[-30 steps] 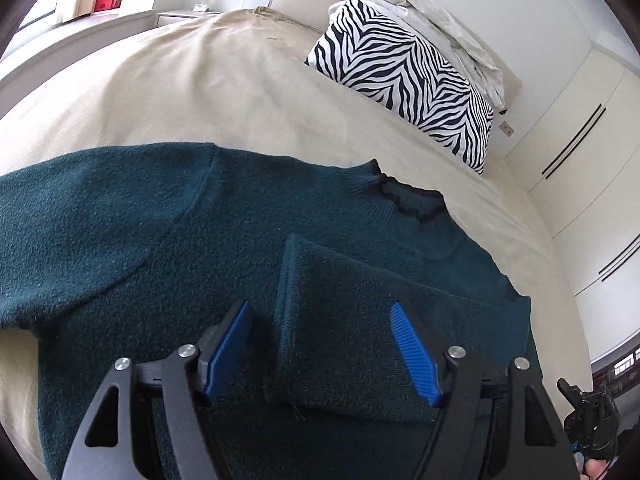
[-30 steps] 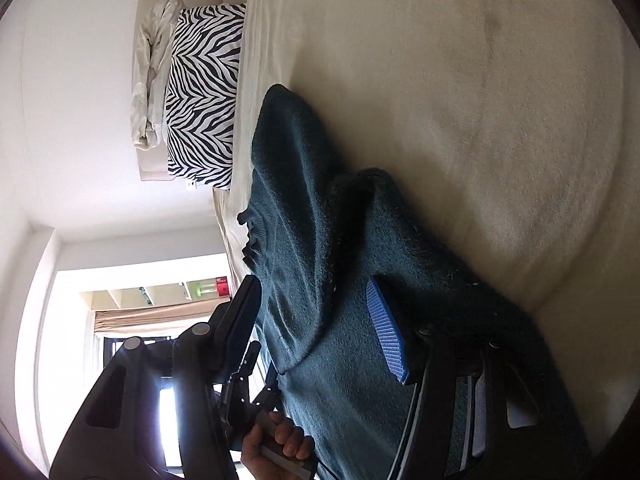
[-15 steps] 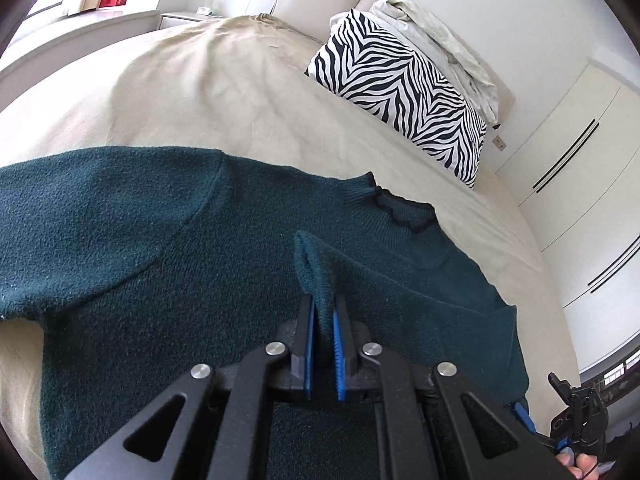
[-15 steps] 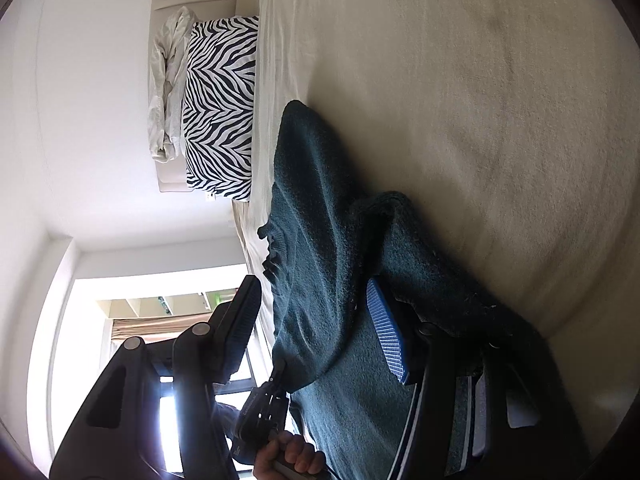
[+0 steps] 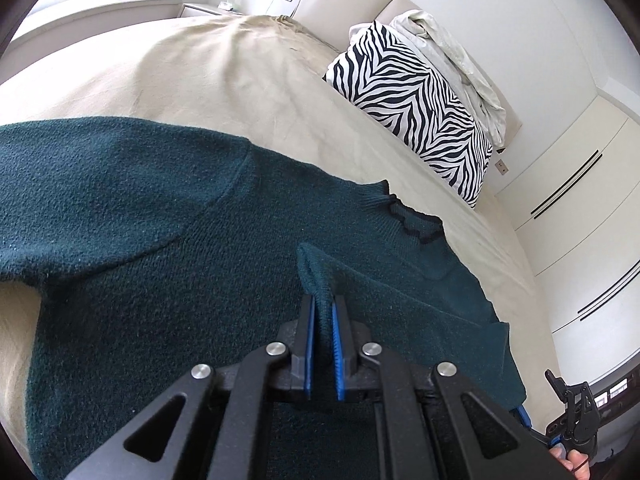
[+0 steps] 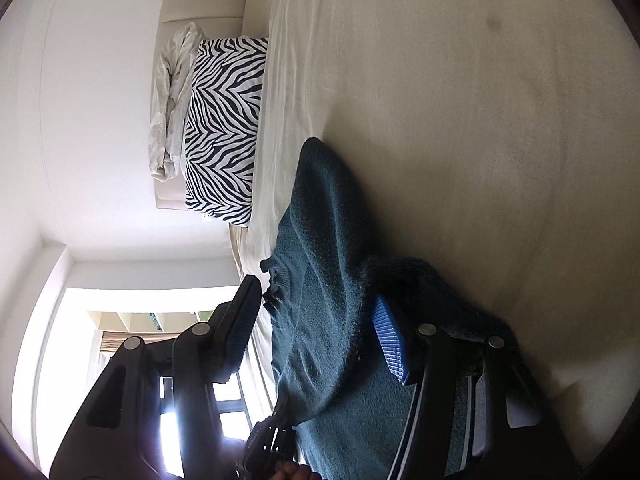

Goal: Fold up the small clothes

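A beige bed sheet (image 5: 208, 80) is carrying the dark teal knitted sweater (image 5: 140, 248) near its foot edge. The left gripper (image 5: 321, 320) is pinching the folded-in sleeve cuff (image 5: 316, 276), while the right gripper (image 6: 316, 332) is hanging spread over the sweater's side. The thick knit is likely slipping from so shallow a pinch, and any lift risks dragging the body askew.

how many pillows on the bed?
1: a zebra-striped black-and-white pillow leaning at the beige headboard, beyond the dark green knit sweater. A crumpled cream cloth behind it may hide more.

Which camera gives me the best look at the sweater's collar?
The left wrist view: the collar lies unobstructed beyond the left tool, wavy dark trim clear. The right wrist view shows it edge-on only, small, beside the right tool.
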### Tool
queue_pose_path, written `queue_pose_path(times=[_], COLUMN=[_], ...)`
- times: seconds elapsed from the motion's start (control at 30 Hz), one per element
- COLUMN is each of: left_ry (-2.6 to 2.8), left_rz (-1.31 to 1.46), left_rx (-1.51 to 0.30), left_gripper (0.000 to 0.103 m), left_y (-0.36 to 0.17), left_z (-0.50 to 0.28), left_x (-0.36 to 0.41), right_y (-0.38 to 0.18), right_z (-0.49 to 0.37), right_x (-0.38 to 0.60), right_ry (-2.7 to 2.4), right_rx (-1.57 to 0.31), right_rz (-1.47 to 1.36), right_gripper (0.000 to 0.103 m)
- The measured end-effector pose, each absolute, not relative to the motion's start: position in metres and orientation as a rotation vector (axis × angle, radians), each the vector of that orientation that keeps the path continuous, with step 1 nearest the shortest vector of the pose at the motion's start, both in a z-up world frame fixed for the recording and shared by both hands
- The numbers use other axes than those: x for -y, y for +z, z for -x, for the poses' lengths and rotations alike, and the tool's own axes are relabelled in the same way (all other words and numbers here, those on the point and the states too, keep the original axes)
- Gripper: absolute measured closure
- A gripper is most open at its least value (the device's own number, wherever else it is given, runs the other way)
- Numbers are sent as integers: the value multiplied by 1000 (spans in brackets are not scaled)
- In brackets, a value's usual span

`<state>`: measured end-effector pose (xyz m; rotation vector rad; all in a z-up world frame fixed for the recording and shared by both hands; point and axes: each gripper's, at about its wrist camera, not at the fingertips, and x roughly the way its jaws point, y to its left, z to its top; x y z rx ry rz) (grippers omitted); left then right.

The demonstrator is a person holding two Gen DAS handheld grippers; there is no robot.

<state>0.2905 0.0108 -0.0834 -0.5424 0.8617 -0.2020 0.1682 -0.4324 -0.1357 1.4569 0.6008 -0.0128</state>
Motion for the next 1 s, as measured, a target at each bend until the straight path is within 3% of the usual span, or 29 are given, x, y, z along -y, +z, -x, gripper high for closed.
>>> queue_pose_path(times=[0.43, 0.63, 0.8, 1.0], left_ry=[-203, -207, -222, -234], left_rz=[546, 538, 560, 576], left_rx=[-863, -821, -810, -793], left_gripper=[91, 90, 89, 88], left_y=[-99, -106, -111, -115], left_z=[-292, -287, -288, -288], left_x=[-15, -15, -18, -20], right_y=[-150, -108, -88, -127], right_z=[-145, -125, -186, -265], right_x=[443, 442, 435, 432], right_ry=[-46, -31, 140, 136], right_rx=[-551, -615, -731, -930], right_rz=[-1444, -1307, -1200, -1146], right_gripper=[56, 52, 52, 54])
